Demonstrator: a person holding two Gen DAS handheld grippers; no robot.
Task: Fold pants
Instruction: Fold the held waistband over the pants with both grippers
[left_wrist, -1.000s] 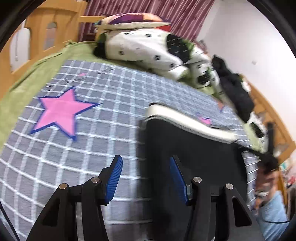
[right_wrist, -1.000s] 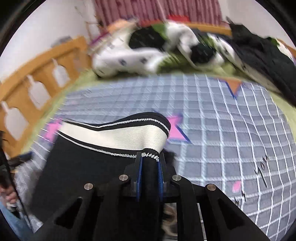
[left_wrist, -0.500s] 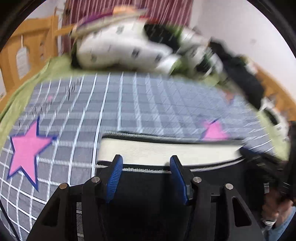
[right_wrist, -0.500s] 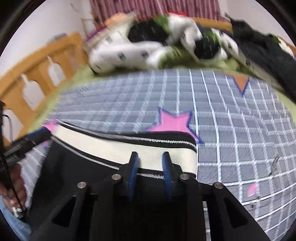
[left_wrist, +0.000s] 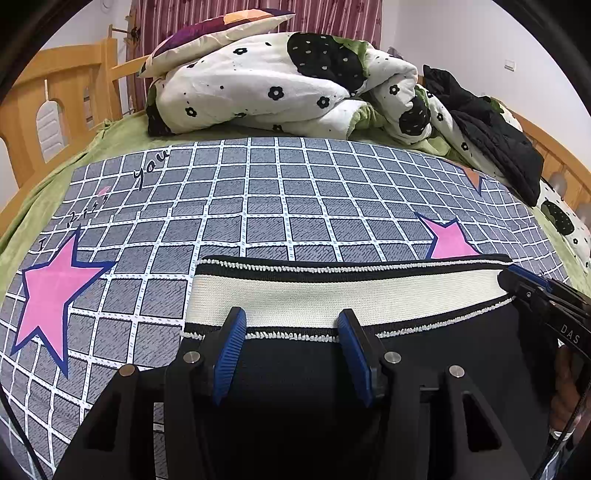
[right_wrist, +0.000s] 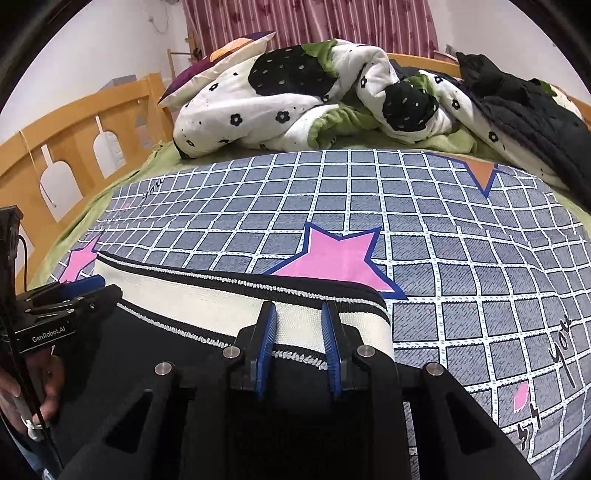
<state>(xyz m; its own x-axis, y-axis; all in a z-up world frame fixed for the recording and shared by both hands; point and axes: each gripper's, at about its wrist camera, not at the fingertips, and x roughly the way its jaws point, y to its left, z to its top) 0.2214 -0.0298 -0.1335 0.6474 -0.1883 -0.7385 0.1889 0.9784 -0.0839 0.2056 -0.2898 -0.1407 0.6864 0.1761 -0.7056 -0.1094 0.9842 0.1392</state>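
Observation:
Black pants (left_wrist: 295, 369) with a cream waistband (left_wrist: 332, 291) lie flat on the grey checked sheet (left_wrist: 258, 206). My left gripper (left_wrist: 290, 317) hovers open over the waistband's left half, its blue pads wide apart and touching nothing. My right gripper (right_wrist: 297, 310) sits over the waistband (right_wrist: 184, 295) near its right end. Its jaws stand a little apart, with the cream band showing between them and not pinched. Each gripper shows in the other's view: the right gripper (left_wrist: 524, 284) at the band's right end, the left gripper (right_wrist: 85, 286) at the left end.
A bunched flowered duvet (left_wrist: 277, 85) and a pillow (left_wrist: 221, 26) fill the head of the bed. A black garment (left_wrist: 491, 129) lies at the far right. Wooden rails (left_wrist: 55, 92) line the bed. A hand (right_wrist: 48, 387) holds the left gripper.
The right gripper, shut on the lifted waistband end a second ago, has let go and the band lies flat. The left gripper swung from the bare sheet over the waistband.

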